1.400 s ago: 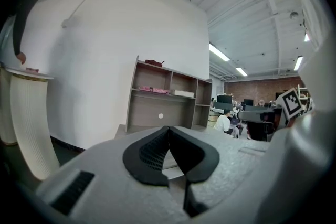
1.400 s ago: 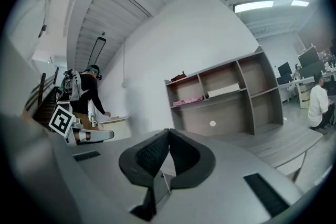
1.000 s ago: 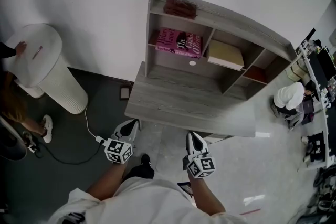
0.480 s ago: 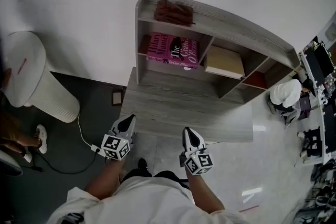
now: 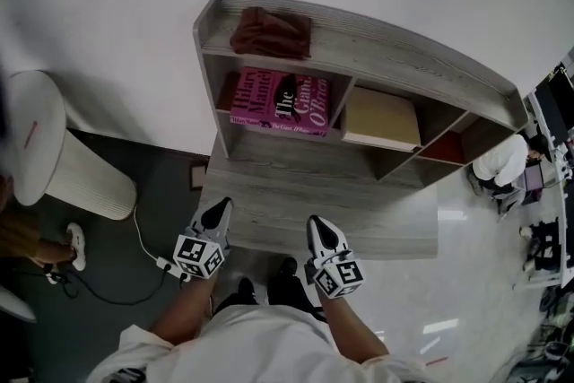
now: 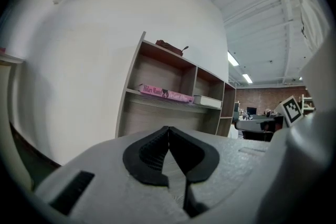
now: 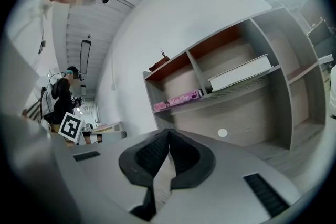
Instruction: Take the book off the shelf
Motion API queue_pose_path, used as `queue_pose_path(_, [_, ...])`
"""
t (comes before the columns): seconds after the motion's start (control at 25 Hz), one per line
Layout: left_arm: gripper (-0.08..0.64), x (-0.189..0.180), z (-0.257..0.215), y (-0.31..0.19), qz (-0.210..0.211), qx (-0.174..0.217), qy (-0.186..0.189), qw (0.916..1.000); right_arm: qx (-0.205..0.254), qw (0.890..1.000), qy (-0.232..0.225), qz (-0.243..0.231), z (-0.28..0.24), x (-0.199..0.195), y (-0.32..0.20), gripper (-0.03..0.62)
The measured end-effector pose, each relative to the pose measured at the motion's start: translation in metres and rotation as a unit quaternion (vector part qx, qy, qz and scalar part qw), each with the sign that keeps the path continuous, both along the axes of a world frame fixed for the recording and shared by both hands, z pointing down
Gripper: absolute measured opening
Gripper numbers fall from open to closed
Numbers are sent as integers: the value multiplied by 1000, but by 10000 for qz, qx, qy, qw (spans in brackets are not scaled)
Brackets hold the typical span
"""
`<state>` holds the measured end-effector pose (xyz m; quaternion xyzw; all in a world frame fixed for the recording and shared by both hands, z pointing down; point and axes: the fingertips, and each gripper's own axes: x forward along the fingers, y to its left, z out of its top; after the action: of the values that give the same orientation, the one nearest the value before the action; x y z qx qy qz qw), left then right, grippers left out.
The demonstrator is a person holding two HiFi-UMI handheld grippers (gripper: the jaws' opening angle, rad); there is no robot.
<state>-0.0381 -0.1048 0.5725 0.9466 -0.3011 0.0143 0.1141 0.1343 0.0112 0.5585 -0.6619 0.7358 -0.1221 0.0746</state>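
A pink book [image 5: 281,101] lies flat in the left compartment of the grey wooden shelf unit [image 5: 359,31]; its spine shows in the left gripper view [image 6: 164,94] and the right gripper view [image 7: 178,99]. A cream book [image 5: 380,117] lies flat in the middle compartment. My left gripper [image 5: 216,213] is shut and empty at the desk's near edge, left of centre. My right gripper [image 5: 321,229] is also shut and empty, beside it to the right. Both point toward the shelf, well short of it.
A dark red cloth [image 5: 269,31] lies on top of the shelf unit. The grey desk top [image 5: 359,206] stretches below the shelves. A white round bin [image 5: 54,157] stands at the left, with a cable [image 5: 143,238] on the dark floor. A person sits at the far right [image 5: 502,159].
The shelf and desk have grown larger and slid down-left in the head view as I stepped closer. Both grippers now reach over the desk's near edge, still shut.
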Motion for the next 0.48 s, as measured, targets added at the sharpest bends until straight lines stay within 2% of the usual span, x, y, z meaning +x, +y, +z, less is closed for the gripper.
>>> queue_pose_path(0.24, [17,33,-6,-24,-209,-117,61,9997,221,9987,-137,-449,-14,26,-42,14])
queue_pose_path(0.48, [17,51,-25,-48,-441,-158,229,9986,450,9950,-692,-569,-31,49,-77,15])
